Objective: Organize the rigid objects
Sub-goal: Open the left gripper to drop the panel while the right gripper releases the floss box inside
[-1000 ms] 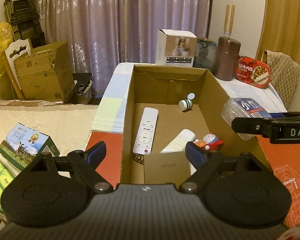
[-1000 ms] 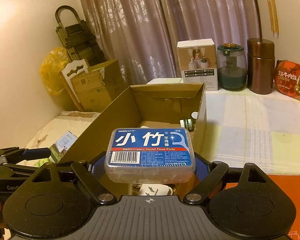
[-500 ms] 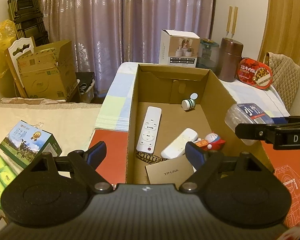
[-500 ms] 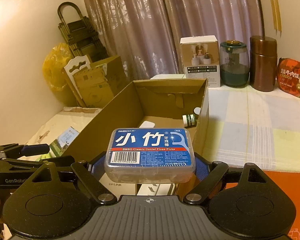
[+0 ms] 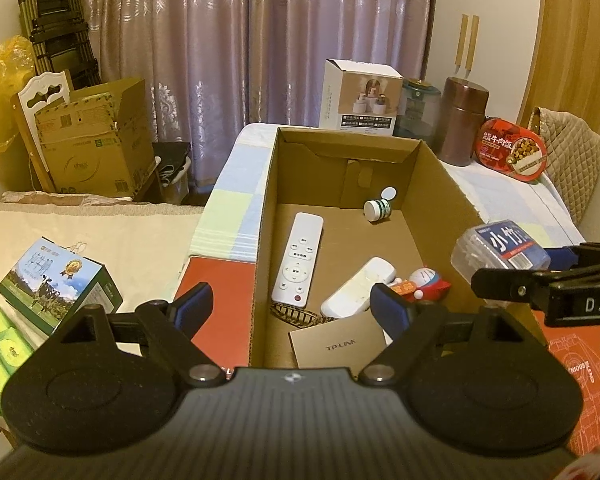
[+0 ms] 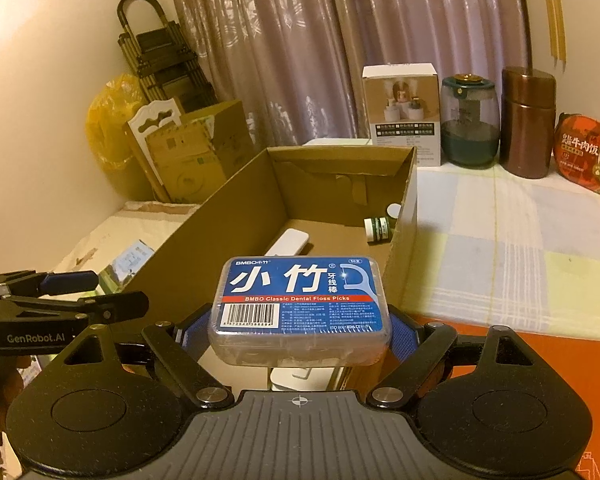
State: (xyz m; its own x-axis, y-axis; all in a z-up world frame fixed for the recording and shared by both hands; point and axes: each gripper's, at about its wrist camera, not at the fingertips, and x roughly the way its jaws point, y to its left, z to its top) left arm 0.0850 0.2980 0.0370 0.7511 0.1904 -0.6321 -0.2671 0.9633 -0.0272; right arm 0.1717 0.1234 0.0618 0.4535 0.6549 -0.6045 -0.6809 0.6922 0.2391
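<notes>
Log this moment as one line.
right tool: shut on floss box | left tool: open, empty | cardboard box: floss box not in

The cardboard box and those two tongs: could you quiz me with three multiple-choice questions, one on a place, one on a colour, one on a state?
1. Where does the small white bottle lie?
A. far end of the cardboard box
B. on the bed
C. in the left tongs

2. What colour is the floss box label?
A. green
B. blue
C. yellow

3. What state are the right tongs in?
A. open, empty
B. shut on the remote
C. shut on the floss box

Answers: A, it lies near the far wall; B, blue with white characters; C, both fingers press its sides.
</notes>
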